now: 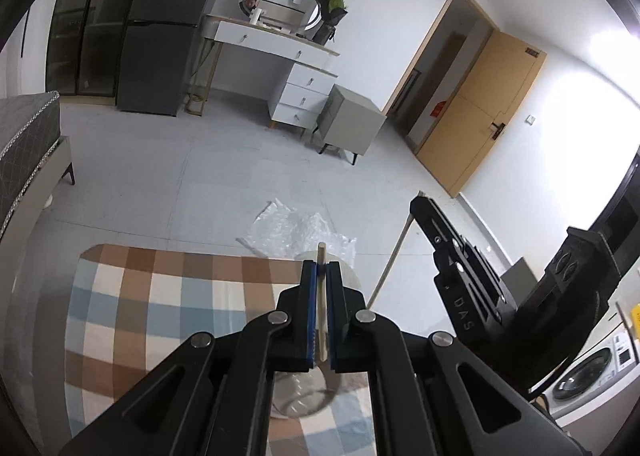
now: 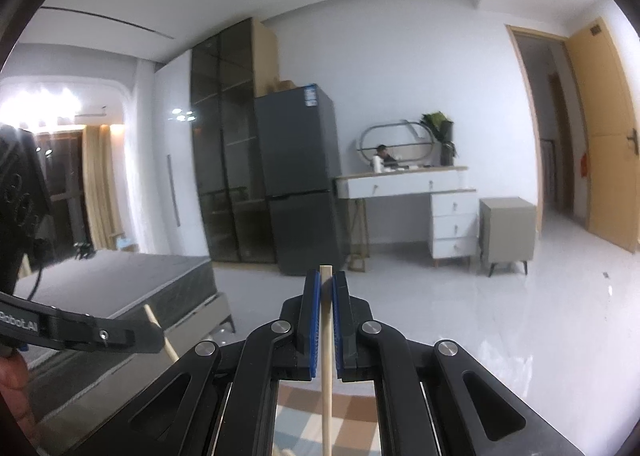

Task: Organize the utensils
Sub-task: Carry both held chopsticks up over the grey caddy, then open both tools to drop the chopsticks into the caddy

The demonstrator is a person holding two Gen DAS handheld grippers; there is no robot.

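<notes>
So we've got both tools up in the air right now, each pinching one wooden chopstick. Our left tool point(image 1: 321, 270) is clamped tight on the left chopstick point(image 1: 321, 320), which runs straight along between the blue pads point(image 1: 311, 312) with its blunt end poking out a bit past the tips. Below it sits a clear glass jar point(image 1: 308, 396) on the worktop, which is covered by a checked cloth point(image 1: 160, 316) in brown, blue and cream; the stick's lower end looks like it hangs over or inside the jar mouth, but the glass is see-through and the linkage covers part of it, so we can't say which for sure. Our right tool point(image 2: 326, 288) is squeezed nearly shut on the right chopstick point(image 2: 327, 356), same deal, stick upright between the pads and its top just clearing the tips. In the left wrist view the right tool shows up off to the right, with its chopstick slanting down toward the jar side. Past the worktop edge a crumpled sheet of bubble wrap point(image 1: 296, 228) lies on the floor, and further back stand a dark fridge point(image 2: 300, 180) and a white dressing table point(image 2: 412, 192).
</notes>
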